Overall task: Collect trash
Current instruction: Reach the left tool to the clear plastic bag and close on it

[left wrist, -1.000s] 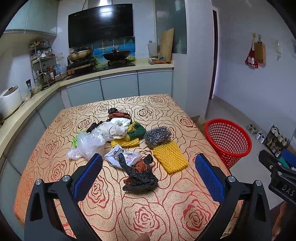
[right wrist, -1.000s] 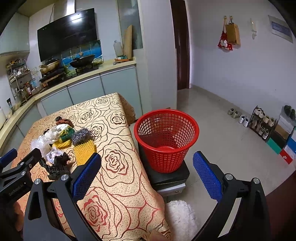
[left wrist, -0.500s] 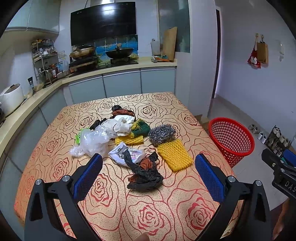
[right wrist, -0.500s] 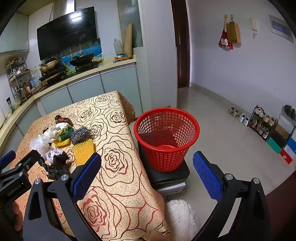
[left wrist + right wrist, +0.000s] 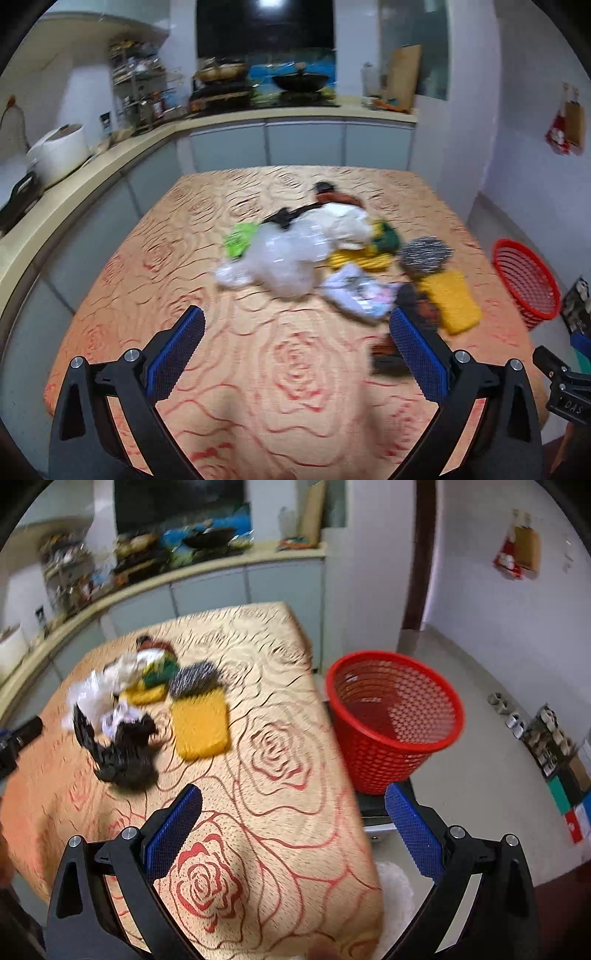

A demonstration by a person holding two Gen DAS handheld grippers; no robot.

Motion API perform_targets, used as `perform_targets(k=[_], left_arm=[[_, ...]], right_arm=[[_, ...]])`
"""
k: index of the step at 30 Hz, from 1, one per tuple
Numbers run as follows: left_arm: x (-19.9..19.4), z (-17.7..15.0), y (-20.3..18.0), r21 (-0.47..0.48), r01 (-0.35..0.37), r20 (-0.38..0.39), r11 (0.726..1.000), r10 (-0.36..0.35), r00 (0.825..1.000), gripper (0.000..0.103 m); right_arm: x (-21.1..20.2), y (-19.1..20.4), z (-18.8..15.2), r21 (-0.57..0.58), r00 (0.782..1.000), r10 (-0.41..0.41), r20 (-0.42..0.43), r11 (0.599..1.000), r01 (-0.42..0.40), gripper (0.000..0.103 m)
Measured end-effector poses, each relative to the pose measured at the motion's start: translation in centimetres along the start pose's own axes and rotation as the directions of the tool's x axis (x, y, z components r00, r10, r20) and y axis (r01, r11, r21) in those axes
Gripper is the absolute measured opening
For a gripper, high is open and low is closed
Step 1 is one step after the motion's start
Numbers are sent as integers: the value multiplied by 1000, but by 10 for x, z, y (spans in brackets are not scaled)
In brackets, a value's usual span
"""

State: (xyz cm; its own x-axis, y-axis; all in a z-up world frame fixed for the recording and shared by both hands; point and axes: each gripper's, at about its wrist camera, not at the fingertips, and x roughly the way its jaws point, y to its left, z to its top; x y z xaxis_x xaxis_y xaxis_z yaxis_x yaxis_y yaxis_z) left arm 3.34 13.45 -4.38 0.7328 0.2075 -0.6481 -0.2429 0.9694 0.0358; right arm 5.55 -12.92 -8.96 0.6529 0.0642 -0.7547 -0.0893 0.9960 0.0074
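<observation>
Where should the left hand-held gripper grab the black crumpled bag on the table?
Probably the raised black tail at its left end, coming from above. The black crumpled bag lies in a low heap near the table's front edge, and that strip sticks up clear of the white wrapper.

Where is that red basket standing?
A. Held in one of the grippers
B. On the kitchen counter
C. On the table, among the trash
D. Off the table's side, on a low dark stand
D: the red basket stands past the table edge on a low dark stand, below the tabletop, and both grippers are open and hold nothing.
</observation>
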Motion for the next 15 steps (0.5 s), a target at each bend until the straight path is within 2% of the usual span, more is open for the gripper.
perform_targets(k=[4, 9, 12, 15], left_arm=[[17, -5, 30, -20, -47, -42, 999, 46, 998, 97], [36, -7, 57, -53, -43, -96, 998, 37, 995, 97], [46, -3, 62, -76, -24, -112, 997, 15, 994, 97], [54, 5, 55, -54, -12, -109, 998, 6, 994, 97]], right_arm=[[29, 15, 0, -45, 998, 20, -68, 999, -23, 97], [57, 26, 3, -70, 992, 28, -120, 997, -37, 97], [69, 30, 3, -70, 989, 31, -147, 997, -41, 97], [71, 32, 2, -58, 991, 34, -126, 997, -42, 97]])
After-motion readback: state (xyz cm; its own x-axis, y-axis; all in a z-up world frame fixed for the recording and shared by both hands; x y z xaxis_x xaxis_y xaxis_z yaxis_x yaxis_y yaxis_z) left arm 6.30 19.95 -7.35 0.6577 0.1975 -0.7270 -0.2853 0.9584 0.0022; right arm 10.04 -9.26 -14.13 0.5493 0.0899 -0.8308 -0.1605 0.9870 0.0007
